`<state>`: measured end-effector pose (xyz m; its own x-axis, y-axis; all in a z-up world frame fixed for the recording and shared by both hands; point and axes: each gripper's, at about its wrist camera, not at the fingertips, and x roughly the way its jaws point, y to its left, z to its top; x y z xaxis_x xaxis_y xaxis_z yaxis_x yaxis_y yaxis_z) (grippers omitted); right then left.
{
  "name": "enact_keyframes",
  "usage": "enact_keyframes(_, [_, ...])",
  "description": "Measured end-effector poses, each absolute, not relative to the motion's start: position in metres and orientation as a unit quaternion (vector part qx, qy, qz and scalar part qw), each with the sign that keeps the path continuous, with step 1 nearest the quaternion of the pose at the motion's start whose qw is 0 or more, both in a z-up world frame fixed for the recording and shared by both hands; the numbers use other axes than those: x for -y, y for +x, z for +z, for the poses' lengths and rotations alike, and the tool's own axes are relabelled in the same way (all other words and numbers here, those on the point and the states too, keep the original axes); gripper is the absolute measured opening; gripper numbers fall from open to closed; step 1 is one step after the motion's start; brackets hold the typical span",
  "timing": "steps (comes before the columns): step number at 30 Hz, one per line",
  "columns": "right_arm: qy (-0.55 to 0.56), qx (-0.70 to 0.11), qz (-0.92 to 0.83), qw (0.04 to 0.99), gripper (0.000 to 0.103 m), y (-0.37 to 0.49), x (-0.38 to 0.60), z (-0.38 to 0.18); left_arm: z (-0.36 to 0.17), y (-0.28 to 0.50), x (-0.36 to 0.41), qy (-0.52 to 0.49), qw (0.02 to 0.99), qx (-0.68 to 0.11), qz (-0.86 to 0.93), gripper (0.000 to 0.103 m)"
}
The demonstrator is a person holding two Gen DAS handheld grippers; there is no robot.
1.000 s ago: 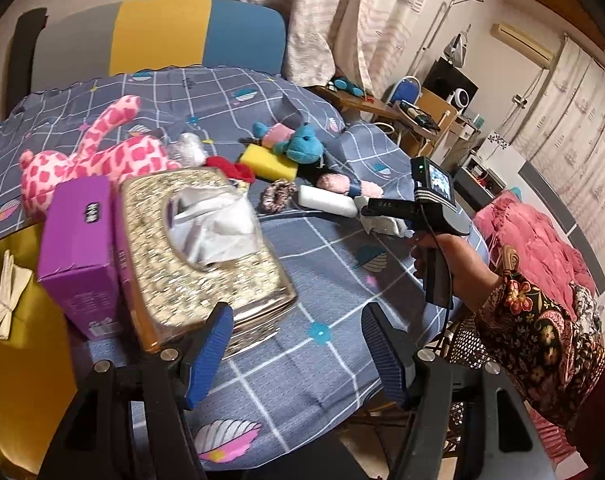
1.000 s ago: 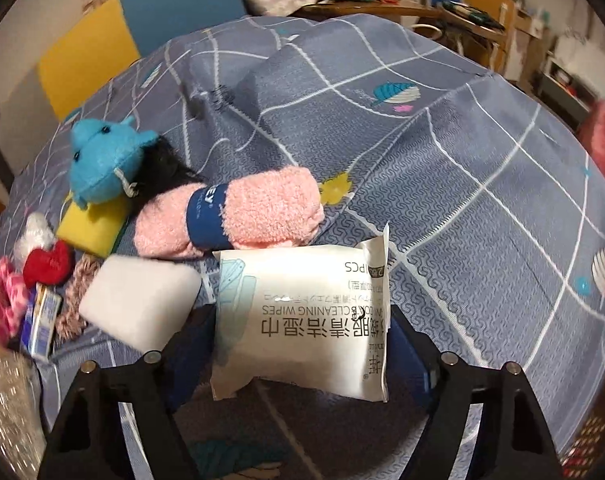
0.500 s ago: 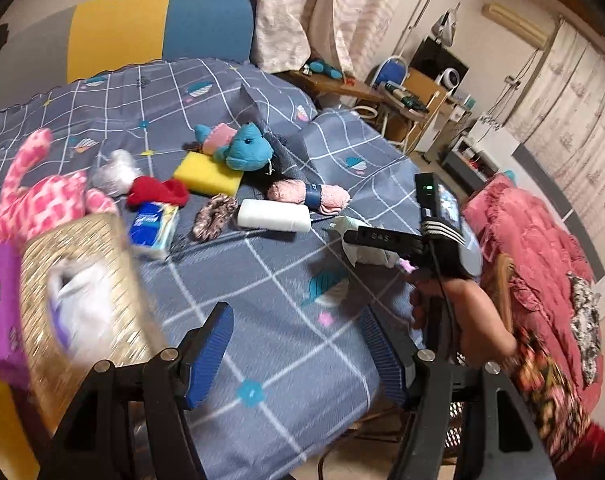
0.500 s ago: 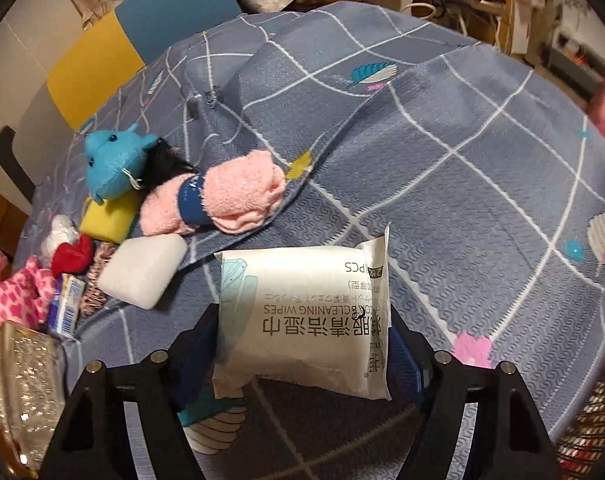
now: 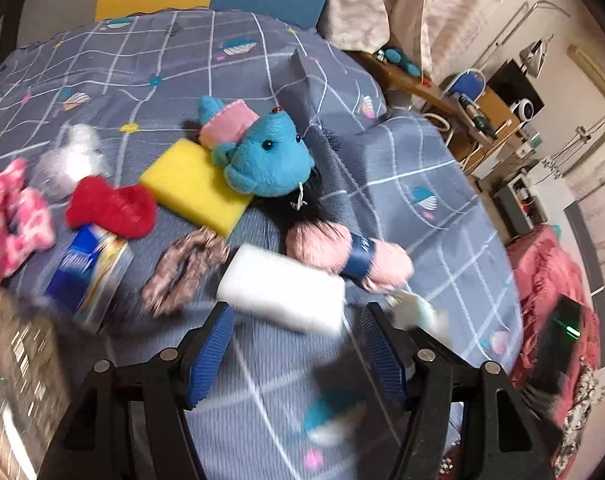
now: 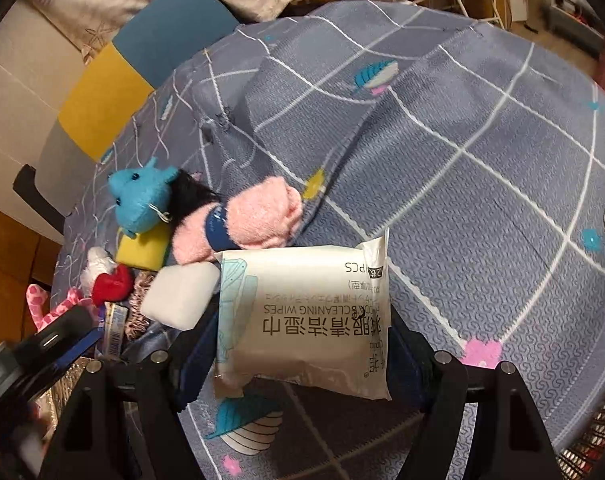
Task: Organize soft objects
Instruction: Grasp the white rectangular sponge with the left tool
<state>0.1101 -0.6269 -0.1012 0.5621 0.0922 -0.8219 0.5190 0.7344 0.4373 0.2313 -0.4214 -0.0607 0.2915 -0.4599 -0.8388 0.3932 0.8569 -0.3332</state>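
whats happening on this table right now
A person with a gripper in each hand is sorting soft things on a table with a grey checked cloth. The right gripper holds a pack of cleaning wipes. The left gripper is open and empty, just short of a white sponge beside a pink rolled towel.

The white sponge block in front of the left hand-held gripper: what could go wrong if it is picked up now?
1. The white sponge block lies against the pink rolled towel, so a wide grab may drag the towel too.
2. The left hand-held gripper view is blurred; a fast approach may miss.
3. The right hand-held gripper, holding the wipes pack, is close and could collide.
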Motion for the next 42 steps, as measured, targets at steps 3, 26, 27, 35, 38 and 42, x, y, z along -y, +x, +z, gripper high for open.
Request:
enact_keyframes(3, [0.338, -0.443, -0.129, 0.82, 0.077, 0.111, 0.63, -0.096, -0.084, 0.253, 0.439, 0.005, 0.8, -0.543, -0.254, 0.068])
enact_keyframes(26, [0.431, -0.401, -0.159, 0.793, 0.077, 0.086, 0.668, -0.095, -0.073, 0.187, 0.462, 0.115, 0.775, -0.488, -0.385, 0.073])
enact_keyframes(27, [0.433, -0.399, -0.16, 0.792, 0.077, 0.086, 0.669, -0.095, -0.073, 0.187, 0.467, 0.134, 0.773, -0.483, -0.389, 0.075])
enact_keyframes(35, [0.442, -0.39, -0.171, 0.79, 0.077, 0.079, 0.68, -0.094, -0.108, 0.18, 0.511, 0.267, 0.722, -0.495, -0.403, 0.076])
enact_keyframes(38, [0.442, -0.39, -0.173, 0.789, 0.077, 0.078, 0.681, -0.094, -0.116, 0.179, 0.512, 0.263, 0.722, -0.503, -0.396, 0.074])
enact_keyframes(42, [0.437, -0.394, -0.17, 0.791, 0.077, 0.082, 0.678, -0.095, -0.121, 0.171, 0.506, 0.276, 0.734, -0.488, -0.384, 0.062])
